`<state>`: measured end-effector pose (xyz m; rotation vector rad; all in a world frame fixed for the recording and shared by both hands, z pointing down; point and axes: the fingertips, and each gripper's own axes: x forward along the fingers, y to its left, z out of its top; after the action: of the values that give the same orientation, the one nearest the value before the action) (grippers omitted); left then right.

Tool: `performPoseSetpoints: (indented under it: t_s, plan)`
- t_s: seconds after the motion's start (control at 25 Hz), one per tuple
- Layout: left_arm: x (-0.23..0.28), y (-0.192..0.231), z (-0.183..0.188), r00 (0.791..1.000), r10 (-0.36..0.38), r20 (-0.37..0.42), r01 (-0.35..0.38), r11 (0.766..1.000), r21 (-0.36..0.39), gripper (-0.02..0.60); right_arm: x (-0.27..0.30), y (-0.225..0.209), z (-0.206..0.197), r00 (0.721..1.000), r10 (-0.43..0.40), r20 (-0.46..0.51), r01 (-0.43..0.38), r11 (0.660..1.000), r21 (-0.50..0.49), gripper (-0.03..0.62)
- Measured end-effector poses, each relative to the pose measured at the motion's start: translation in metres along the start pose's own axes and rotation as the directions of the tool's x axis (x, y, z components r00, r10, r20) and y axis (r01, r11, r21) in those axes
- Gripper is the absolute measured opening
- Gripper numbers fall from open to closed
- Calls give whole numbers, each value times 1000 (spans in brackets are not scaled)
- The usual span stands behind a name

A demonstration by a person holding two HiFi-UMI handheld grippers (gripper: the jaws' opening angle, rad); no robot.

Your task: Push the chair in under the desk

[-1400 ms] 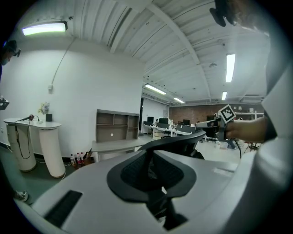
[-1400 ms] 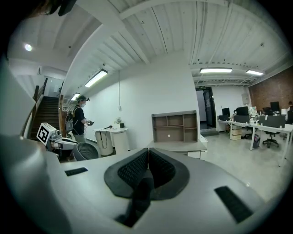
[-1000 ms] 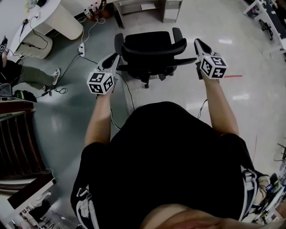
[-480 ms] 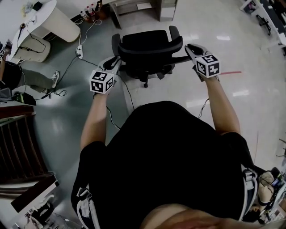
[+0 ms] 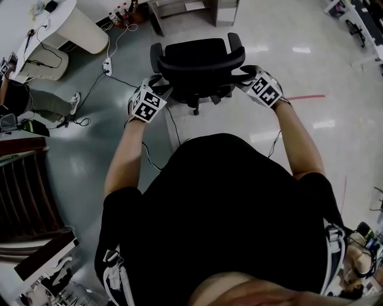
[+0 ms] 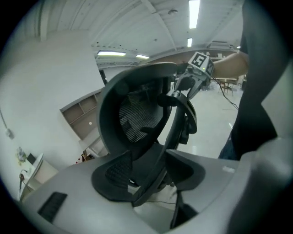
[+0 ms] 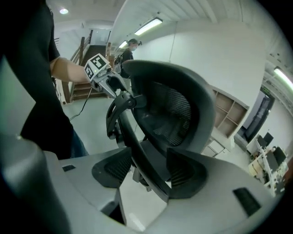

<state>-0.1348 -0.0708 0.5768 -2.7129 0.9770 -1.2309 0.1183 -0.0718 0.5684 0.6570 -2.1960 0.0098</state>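
Black office chair (image 5: 198, 60) stands on the grey floor (image 5: 251, 128) just in front of the person, backrest toward them, seat and armrests pointing away. It is well apart from the grey shelf-like furniture (image 5: 192, 11) at the far edge of the head view, with bare floor between them.

Left gripper (image 5: 157, 85): at the left side of the chair back, pointing down and forward. Jaws have just been opening and stand apart. In the left gripper view a dark bar of the chair's back frame (image 6: 170, 132) runs up between the two pads. Whether either pad touches it I cannot tell; no clamp on it is visible.

Right gripper (image 5: 246, 75): mirrored position at the right side of the chair back. Jaws have likewise just been opening and stand apart, with the frame bar on that side crossing the gap between the pads. The mesh of the backrest (image 7: 176, 107) shows beyond.

Each gripper view shows the other gripper's marker cube at the far side of the backrest.

Surroundings: white rounded worktop (image 5: 72, 21) at the upper left; power strip (image 5: 109, 66) with cables (image 5: 90, 92) on the floor beside it; short red line (image 5: 308, 96) on the floor at the right; another person's leg and shoe (image 5: 67, 103) at the left edge.
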Motion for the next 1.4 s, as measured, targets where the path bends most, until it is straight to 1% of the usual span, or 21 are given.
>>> performPoseSetpoints:
  t_s: [0.12, 0.24, 0.32, 0.4, 0.52, 0.64, 0.8, 0.92, 1.0, 1.04, 1.12, 1.16, 1.2, 1.24, 1.28, 1.36, 1.4]
  plan:
    - [9, -10, -6, 998, -20, -63, 25, 997, 79, 237, 10, 4, -8, 999, 15, -52, -18, 998, -61, 239]
    - [19, -22, -11, 990, -40, -132, 61, 984, 165, 247, 15, 5, -15, 994, 13, -108, -28, 990, -137, 242]
    - [27, -30, -15, 982, -50, -181, 92, 968, 232, 251, 20, 7, -21, 990, 19, -138, -43, 984, -171, 242]
    - [37, -36, -20, 971, -47, -234, 119, 945, 305, 262, 28, 9, -28, 985, 24, -171, -59, 977, -204, 251]
    - [50, -41, -29, 952, -41, -302, 159, 913, 376, 278, 40, 14, -37, 974, 19, -225, -83, 956, -281, 262]
    - [63, -43, -35, 940, -32, -339, 178, 894, 410, 279, 52, 17, -45, 961, 20, -276, -116, 935, -336, 267]
    - [74, -44, -43, 919, -50, -390, 217, 892, 396, 279, 69, 15, -60, 941, 20, -338, -156, 911, -381, 271]
    - [83, -42, -54, 897, -39, -440, 241, 878, 413, 279, 78, 13, -68, 926, -3, -377, -175, 882, -438, 273]
    - [90, -41, -66, 879, -29, -475, 259, 866, 428, 279, 87, 11, -76, 912, -13, -410, -197, 863, -465, 273]
    - [93, -42, -72, 873, -29, -486, 267, 864, 428, 279, 92, 11, -81, 906, -13, -424, -209, 856, -472, 273]
    - [99, -43, -80, 869, -18, -495, 268, 857, 440, 281, 100, 11, -90, 896, -20, -444, -223, 845, -486, 273]
    - [101, -42, -81, 871, 0, -492, 260, 849, 459, 281, 102, 10, -93, 892, -36, -451, -220, 837, -501, 271]
    - [103, -41, -82, 875, 23, -483, 245, 840, 484, 280, 104, 8, -96, 889, -62, -453, -208, 827, -522, 247]
    - [104, -39, -81, 881, 46, -471, 227, 832, 506, 264, 106, 5, -98, 889, -91, -450, -191, 818, -543, 199]
    - [104, -37, -80, 887, 65, -458, 209, 827, 522, 232, 107, 2, -98, 889, -115, -442, -174, 811, -559, 154]
    - [104, -35, -78, 892, 83, -444, 190, 822, 536, 173, 108, -1, -97, 891, -140, -431, -152, 804, -575, 84]
    - [104, -34, -78, 893, 88, -442, 185, 822, 538, 151, 107, -2, -97, 892, -143, -429, -149, 803, -578, 81]
